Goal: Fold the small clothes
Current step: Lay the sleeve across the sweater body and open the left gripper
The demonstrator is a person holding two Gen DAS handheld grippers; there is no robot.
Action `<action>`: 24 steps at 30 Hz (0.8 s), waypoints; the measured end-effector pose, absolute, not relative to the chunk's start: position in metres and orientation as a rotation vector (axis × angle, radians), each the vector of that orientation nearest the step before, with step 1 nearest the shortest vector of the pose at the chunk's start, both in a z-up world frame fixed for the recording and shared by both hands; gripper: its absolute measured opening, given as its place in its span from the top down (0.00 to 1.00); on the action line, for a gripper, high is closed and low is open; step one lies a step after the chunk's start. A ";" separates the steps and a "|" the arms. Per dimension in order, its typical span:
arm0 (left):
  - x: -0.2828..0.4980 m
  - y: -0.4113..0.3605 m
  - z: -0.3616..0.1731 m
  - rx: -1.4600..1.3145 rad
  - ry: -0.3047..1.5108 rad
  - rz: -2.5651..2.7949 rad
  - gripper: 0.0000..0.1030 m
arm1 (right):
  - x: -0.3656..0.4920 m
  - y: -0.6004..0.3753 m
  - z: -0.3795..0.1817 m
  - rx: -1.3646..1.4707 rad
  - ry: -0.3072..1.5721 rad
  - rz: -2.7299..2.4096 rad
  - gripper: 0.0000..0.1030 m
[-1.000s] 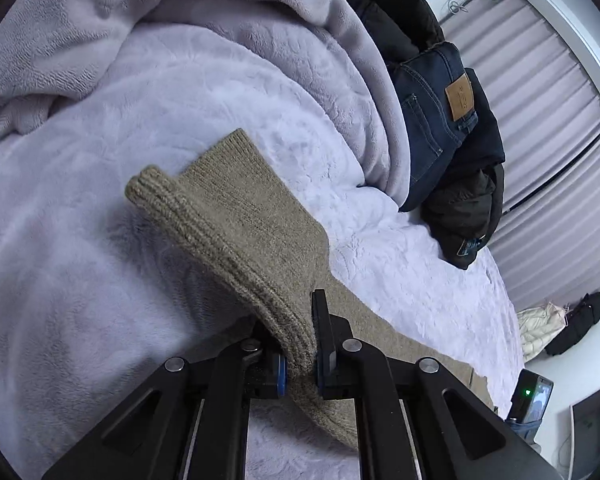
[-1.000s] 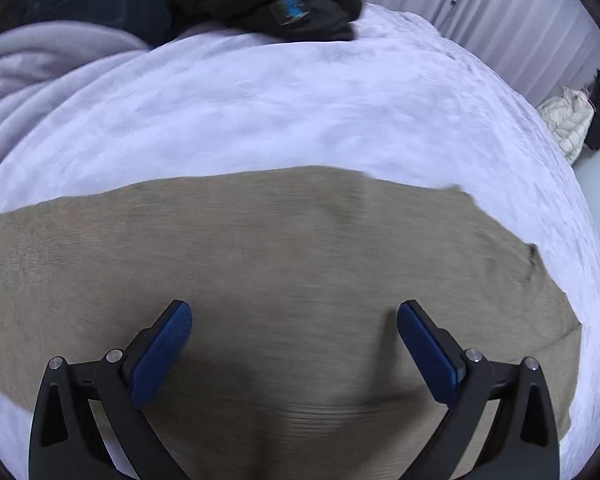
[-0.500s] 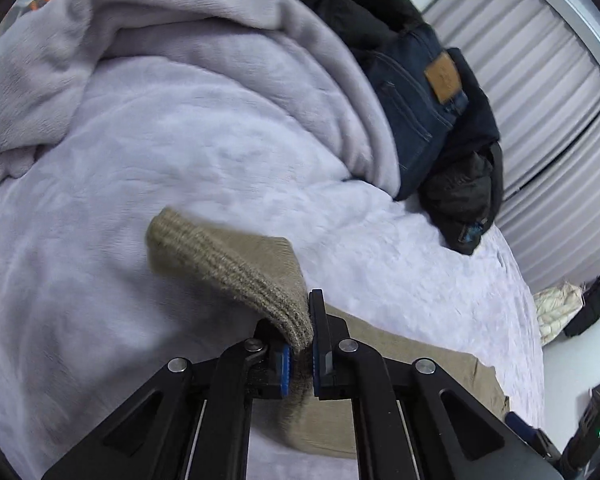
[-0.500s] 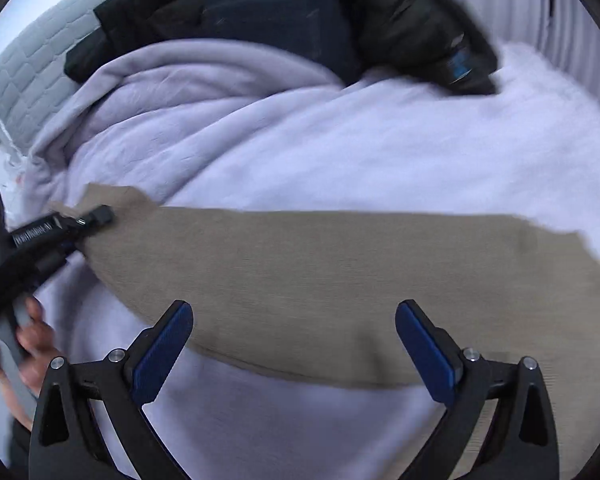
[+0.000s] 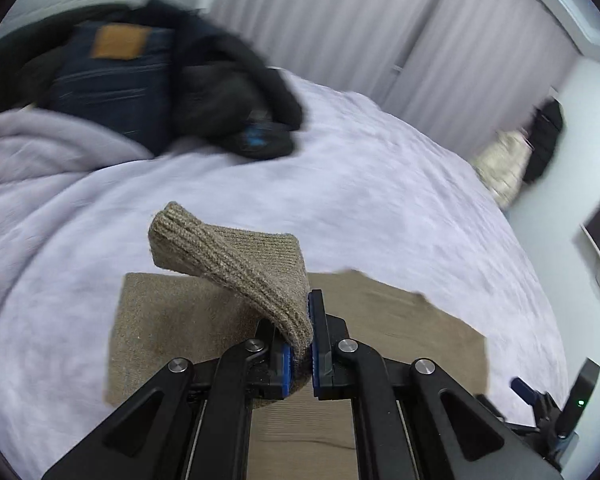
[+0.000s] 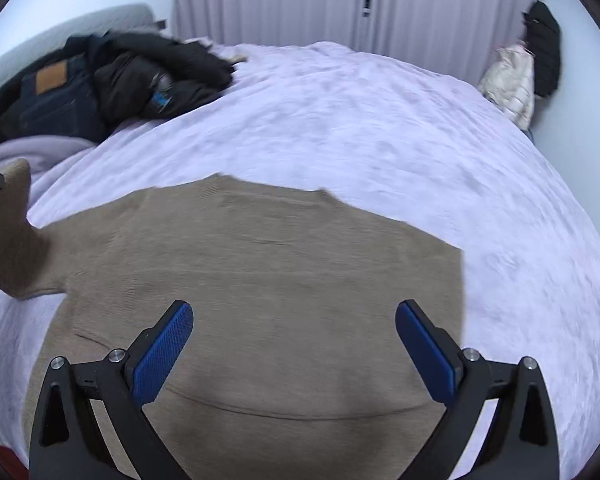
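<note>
Since a second ago we have swung the sleeve [image 5: 236, 256] up over the sweater [image 6: 260, 300] on the bed [image 6: 380, 120].
Left gripper [image 5: 300, 354] pinches the cuff tight; right gripper [image 6: 294, 344] hovers wide open, empty. We lay the sleeve flat across the body, keeping tension, before letting go.

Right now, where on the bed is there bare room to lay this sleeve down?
Bare blanket lies beyond the sweater, toward the curtains, and past its right edge. The sweater's own body is flat and uncovered. It is crowded at the far left: jeans and dark jacket piled by bunched blanket.
</note>
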State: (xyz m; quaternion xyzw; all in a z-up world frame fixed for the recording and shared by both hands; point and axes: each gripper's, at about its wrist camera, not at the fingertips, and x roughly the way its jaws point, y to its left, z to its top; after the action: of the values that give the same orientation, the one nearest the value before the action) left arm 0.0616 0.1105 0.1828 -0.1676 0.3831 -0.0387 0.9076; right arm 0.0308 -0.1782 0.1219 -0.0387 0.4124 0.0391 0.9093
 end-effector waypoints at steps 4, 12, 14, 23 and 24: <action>0.076 0.000 0.183 -0.288 0.835 -0.204 0.93 | 0.020 -0.220 0.120 -0.057 0.829 0.051 0.02; 0.108 -0.154 0.102 -0.213 1.032 -0.286 0.93 | 0.002 -0.309 0.104 0.053 0.826 -0.006 0.02; 0.111 -0.176 0.082 -0.172 1.059 -0.286 0.93 | -0.002 -0.330 0.098 0.088 0.825 -0.020 0.02; 0.112 -0.185 0.049 -0.139 1.132 -0.327 0.34 | -0.009 -0.380 0.069 0.266 0.847 0.005 0.02; 0.108 -0.181 0.056 -0.139 1.113 -0.316 0.08 | -0.010 -0.381 0.068 0.278 0.844 0.006 0.02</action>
State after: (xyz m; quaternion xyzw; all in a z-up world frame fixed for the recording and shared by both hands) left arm 0.1080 -0.1812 0.0555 -0.0656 0.5256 -0.1490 0.8350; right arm -0.0097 -0.3815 0.0679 0.1346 0.4082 0.0028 0.9029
